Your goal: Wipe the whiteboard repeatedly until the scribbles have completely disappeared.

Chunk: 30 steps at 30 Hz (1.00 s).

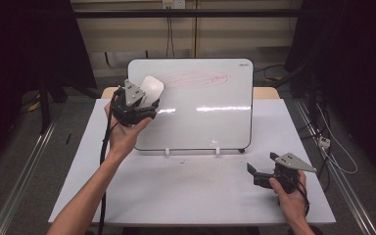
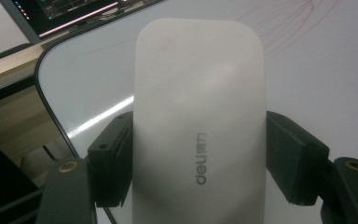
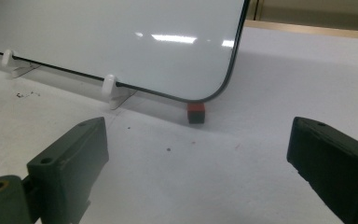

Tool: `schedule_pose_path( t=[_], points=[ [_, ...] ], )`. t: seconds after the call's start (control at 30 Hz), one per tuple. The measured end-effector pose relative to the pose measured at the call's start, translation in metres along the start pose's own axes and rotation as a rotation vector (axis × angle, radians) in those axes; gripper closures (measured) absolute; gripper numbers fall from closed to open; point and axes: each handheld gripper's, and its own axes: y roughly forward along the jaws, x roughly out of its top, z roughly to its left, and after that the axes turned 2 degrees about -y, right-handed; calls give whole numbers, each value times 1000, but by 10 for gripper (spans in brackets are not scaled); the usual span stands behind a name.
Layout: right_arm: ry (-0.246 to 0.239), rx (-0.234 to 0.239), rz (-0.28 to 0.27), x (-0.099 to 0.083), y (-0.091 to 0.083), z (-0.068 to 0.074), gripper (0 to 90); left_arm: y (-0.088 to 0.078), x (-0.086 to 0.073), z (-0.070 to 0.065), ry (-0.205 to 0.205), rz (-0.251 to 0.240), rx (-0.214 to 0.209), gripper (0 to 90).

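Item: eraser (image 1: 151, 89), white, oblong, with rounded ends and a grey brand mark on its face. Clamped across its width by the left gripper (image 1: 144, 105); in the left gripper view the two black jaws press on the eraser's (image 2: 199, 126) long sides and its long axis runs straight out ahead of them. Location: upper left of the high view, at the upper left corner of the whiteboard (image 1: 200, 122).

Item: red scribble (image 1: 196, 78), faint, near the top edge of the whiteboard, centre of the high view. It lies to the right of the eraser at about the same height in the frame, so the wiping stroke would likely run rightward across the board. In the left gripper view the scribble (image 2: 289, 28) sits at upper right, beyond the eraser's far end.

Item: right gripper (image 1: 262, 169), lower right of the high view, on the table (image 1: 186, 196), jaws spread with nothing between them, well apart from the scribble. The left hand is the nearer.
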Motion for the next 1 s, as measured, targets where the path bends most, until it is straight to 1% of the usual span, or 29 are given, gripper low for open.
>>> schedule_pose_path(
  t=[0.17, 0.37, 0.43, 0.5, 0.53, 0.63, 0.73, 0.77, 0.8, 0.83, 0.87, 0.93, 1.0],
  points=[
    [1, 0, 1, 0, 1, 0, 52, 9, 4, 6, -10, -3, 16, 311],
    [-1, 1, 3, 0, 1, 0, 52, 18, 9, 11, 13, 10, 44, 311],
    [2, -2, 4, -1, 1, -1, 52, 20, 10, 11, 22, 6, 66, 311],
    [1, -1, 5, -1, 1, -1, 51, 23, 10, 12, 19, 6, 74, 311],
    [1, -1, 5, -1, 1, -1, 51, 24, 10, 12, 33, 9, 84, 311],
    [-1, -1, 5, -1, 1, -1, 52, 28, 10, 13, 39, 11, 101, 311],
    [-1, -3, 5, -1, 1, -1, 52, 31, 10, 13, 63, 2, 132, 311],
    [0, -5, 6, -1, 1, -1, 52, 33, 10, 13, 56, -7, 137, 311],
    [2, -6, 5, -1, 1, -1, 52, 33, 10, 14, 71, 0, 138, 311],
    [2, -7, 5, -1, 1, -1, 53, 34, 11, 13, 76, -8, 142, 311],
    [1, -7, 5, -1, 1, -1, 53, 34, 12, 13, 94, -3, 150, 311],
    [-2, -5, 5, -1, 2, -1, 53, 36, 14, 13, 94, -20, 157, 311],
    [-3, -4, 6, -1, 2, -1, 53, 37, 15, 12, 99, -22, 158, 311]
  ],
)
